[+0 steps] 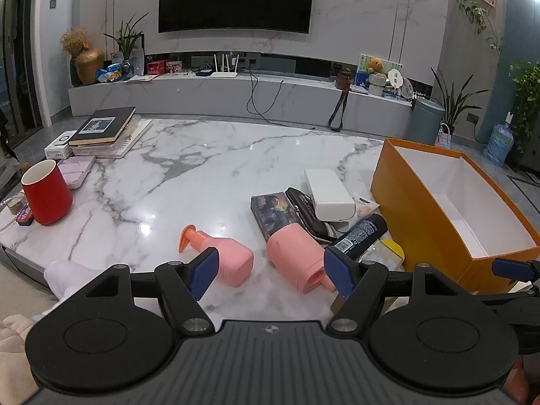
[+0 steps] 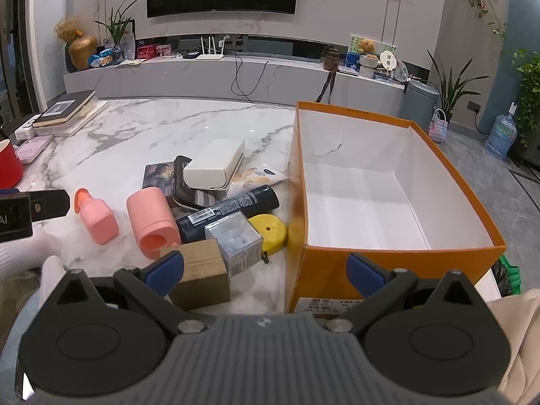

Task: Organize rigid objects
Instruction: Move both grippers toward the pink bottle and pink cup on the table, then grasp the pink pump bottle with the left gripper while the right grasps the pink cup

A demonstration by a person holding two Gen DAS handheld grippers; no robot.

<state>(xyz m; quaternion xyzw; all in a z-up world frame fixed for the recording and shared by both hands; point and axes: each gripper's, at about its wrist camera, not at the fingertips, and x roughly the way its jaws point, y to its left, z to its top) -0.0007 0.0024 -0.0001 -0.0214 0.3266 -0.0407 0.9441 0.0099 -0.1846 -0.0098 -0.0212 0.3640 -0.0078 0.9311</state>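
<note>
While both grippers' fingers stand apart and empty, only the right wrist view shows the cardboard box (image 2: pixel 199 275) and clear cube (image 2: pixel 236 239) beside the orange box (image 2: pixel 388 256).

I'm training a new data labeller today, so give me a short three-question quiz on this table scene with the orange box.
1. True or false: the orange box already holds some of the objects.
2. Multiple choice: what lies directly against the pink cylinder on its box side? A) the red cup B) the dark spray can C) the stack of books
3. Fill in: both the left gripper and the right gripper have their jaws ____.

Key
1. False: only its white inside shows.
2. B
3. open, with nothing between them.
</note>
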